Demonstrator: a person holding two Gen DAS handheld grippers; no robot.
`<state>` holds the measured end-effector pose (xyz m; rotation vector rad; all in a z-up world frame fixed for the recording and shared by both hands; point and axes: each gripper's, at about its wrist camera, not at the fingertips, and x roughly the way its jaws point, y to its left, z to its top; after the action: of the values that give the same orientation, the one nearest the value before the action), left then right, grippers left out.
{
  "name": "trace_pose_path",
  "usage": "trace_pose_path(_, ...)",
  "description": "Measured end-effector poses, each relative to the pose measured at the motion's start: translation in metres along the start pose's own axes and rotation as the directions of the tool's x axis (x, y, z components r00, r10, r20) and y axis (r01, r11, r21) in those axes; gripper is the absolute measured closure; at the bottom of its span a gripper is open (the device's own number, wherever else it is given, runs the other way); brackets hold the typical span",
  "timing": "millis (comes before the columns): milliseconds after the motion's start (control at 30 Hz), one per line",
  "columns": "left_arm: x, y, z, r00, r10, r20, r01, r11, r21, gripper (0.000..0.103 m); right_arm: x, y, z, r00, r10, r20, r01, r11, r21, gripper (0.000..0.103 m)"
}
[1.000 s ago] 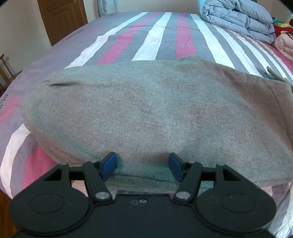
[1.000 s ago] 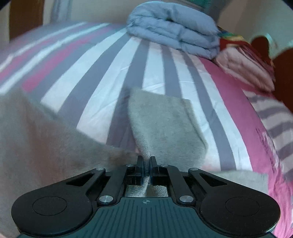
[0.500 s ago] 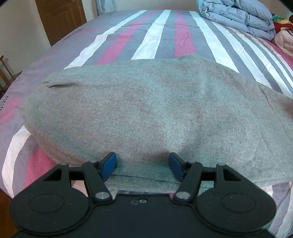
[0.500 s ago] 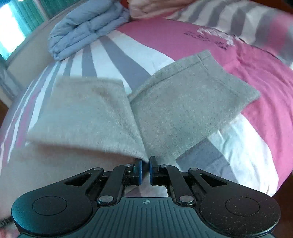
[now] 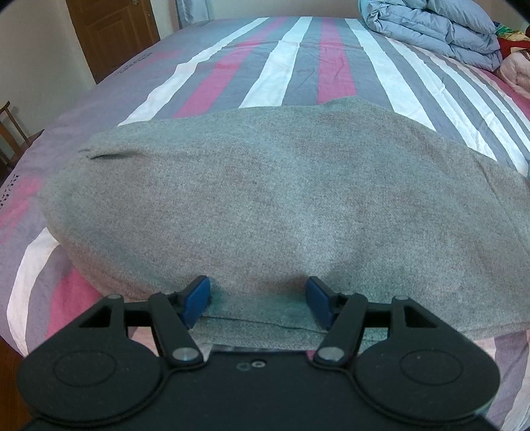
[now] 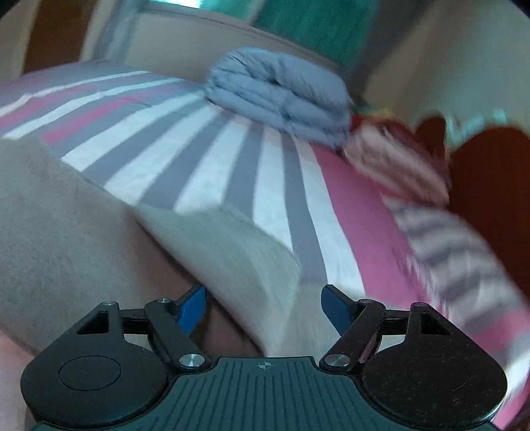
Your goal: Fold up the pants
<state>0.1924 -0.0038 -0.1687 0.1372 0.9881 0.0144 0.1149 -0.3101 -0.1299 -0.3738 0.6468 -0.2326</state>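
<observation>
Grey pants (image 5: 281,205) lie folded across the striped bed, filling the middle of the left wrist view. My left gripper (image 5: 258,298) is open, its blue pads on either side of the pants' near edge, gripping nothing. In the blurred right wrist view the pants (image 6: 66,232) lie at the left with a leg end (image 6: 245,252) running toward my right gripper (image 6: 263,305). That gripper is open, with the leg cloth between and under the pads, not pinched.
The bed sheet (image 5: 298,66) has pink, grey and white stripes. A folded blue duvet (image 5: 430,30) sits at the far right, also in the right wrist view (image 6: 281,96). Pink bedding (image 6: 397,159) lies beside it. A brown door (image 5: 112,36) stands at far left.
My right gripper has opened and let go of the pants leg, and its view has swung quickly. The left gripper has stayed open at the pants' near edge.
</observation>
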Motion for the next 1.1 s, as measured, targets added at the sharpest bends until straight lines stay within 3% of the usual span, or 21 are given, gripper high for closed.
trace_pose_path(67, 0.0, 0.0, 0.0, 1.0, -0.001, 0.002, 0.001, 1.0, -0.002, 0.047, 0.017, 0.019, 0.004, 1.0, 0.009, 0.017, -0.007, 0.997, -0.08, 0.027)
trace_pose_path(133, 0.0, 0.0, -0.001, 1.0, -0.001, 0.005, 0.001, 1.0, -0.002, 0.046, 0.025, 0.035, 0.011, 0.999, 0.018, 0.027, -0.013, 0.989, -0.149, 0.055)
trace_pose_path(167, 0.0, 0.0, -0.001, 1.0, -0.001, 0.006, 0.001, 1.0, -0.002, 0.046, 0.034, 0.039, 0.013, 0.999, 0.031, 0.016, -0.028, 0.987, -0.16, 0.086)
trace_pose_path(200, -0.001, 0.0, -0.001, 1.0, 0.0, 0.007, 0.0, 1.0, -0.002, 0.046, 0.039, 0.041, 0.016, 0.999, 0.054, -0.005, -0.054, 0.987, -0.153, 0.095)
trace_pose_path(267, -0.001, 0.001, -0.002, 1.0, -0.002, 0.007, 0.002, 1.0, -0.002, 0.046, 0.047, 0.038, 0.018, 0.997, 0.076, -0.017, -0.077, 0.992, -0.101, 0.095)
trace_pose_path(333, -0.001, 0.001, -0.002, 1.0, -0.004, 0.007, 0.004, 1.0, -0.001, 0.046, 0.042, 0.015, 0.024, 0.993, 0.115, -0.02, -0.114, 0.992, 0.048, 0.095)
trace_pose_path(467, -0.001, 0.002, -0.002, 1.0, -0.002, 0.01, 0.002, 1.0, -0.001, 0.046, 0.017, -0.056, 0.023, 0.99, 0.139, 0.031, -0.141, 0.921, 0.362, 0.095)
trace_pose_path(567, -0.001, 0.0, -0.002, 1.0, 0.006, 0.01, -0.006, 1.0, -0.001, 0.046, 0.005, -0.122, -0.008, 0.993, 0.12, 0.02, -0.108, 0.789, 0.605, 0.095)
trace_pose_path(667, -0.002, -0.001, -0.001, 1.0, 0.017, 0.008, -0.017, 1.0, -0.001, 0.045, 0.009, -0.159, -0.066, 0.988, 0.131, -0.081, -0.027, 0.667, 0.745, 0.095)
trace_pose_path(733, -0.002, -0.003, -0.001, 1.0, 0.028, 0.004, -0.028, 1.0, 0.003, 0.045, 0.02, -0.174, -0.107, 0.973, 0.18, -0.144, 0.015, 0.573, 0.82, 0.096)
trace_pose_path(800, -0.002, -0.005, 0.0, 0.999, 0.041, 0.001, -0.041, 0.999, 0.006, 0.044, 0.025, -0.184, -0.139, 0.956, 0.265, -0.125, -0.01, 0.456, 0.89, 0.095)
trace_pose_path(867, -0.001, -0.006, 0.001, 0.999, 0.054, 0.0, -0.054, 0.999, 0.005, 0.043, 0.024, -0.189, -0.151, 0.954, 0.293, -0.057, -0.06, 0.376, 0.925, 0.095)
trace_pose_path(1000, -0.001, -0.009, 0.001, 0.997, 0.079, -0.003, -0.079, 0.997, 0.0, 0.043, 0.033, -0.198, -0.17, 0.923, 0.38, 0.069, -0.148, 0.182, 0.972, 0.094)
trace_pose_path(1067, -0.001, -0.011, 0.002, 0.996, 0.088, -0.004, -0.088, 0.996, 0.0, 0.042, 0.038, -0.205, -0.176, 0.92, 0.38, 0.09, -0.148, 0.125, 0.981, 0.094)
trace_pose_path(1100, -0.001, -0.011, 0.002, 0.996, 0.09, -0.005, -0.09, 0.996, 0.0, 0.042, 0.043, -0.207, -0.172, 0.923, 0.374, 0.089, -0.147, 0.129, 0.981, 0.094)
